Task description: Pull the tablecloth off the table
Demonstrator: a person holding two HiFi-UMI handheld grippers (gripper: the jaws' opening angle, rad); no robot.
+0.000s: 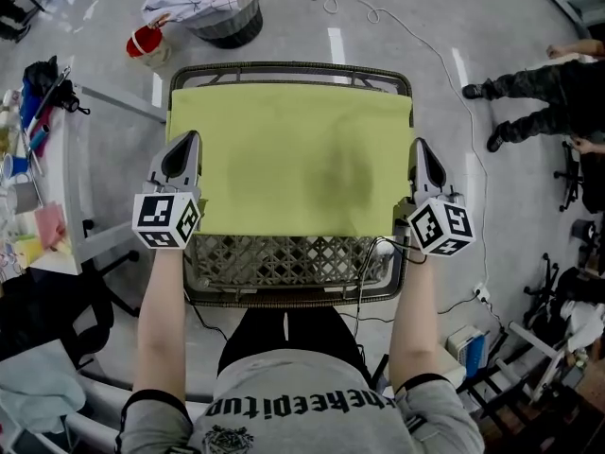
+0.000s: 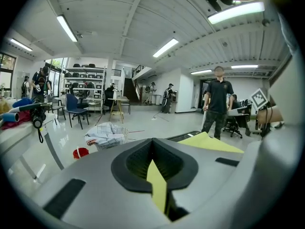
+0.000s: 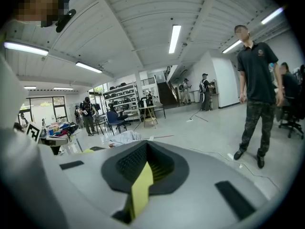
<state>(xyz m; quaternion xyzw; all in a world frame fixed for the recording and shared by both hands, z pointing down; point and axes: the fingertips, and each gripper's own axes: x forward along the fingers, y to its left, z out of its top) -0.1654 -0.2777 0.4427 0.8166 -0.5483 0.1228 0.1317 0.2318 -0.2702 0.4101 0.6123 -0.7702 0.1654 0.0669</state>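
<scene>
Left claw (image 1: 185, 145), right claw (image 1: 422, 148) pinch yellow-green tablecloth (image 1: 293, 149) edges; cloth flat, smooth.

The tablecloth (image 1: 293, 159) lies on the table (image 1: 284, 265) between the left gripper (image 1: 187, 142) and right gripper (image 1: 422, 148).

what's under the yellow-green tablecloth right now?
A dark lattice-top table: its near strip and far rim show bare. The tablecloth covers the rest of the top, so whatever lies there, if anything, cannot be seen.
</scene>
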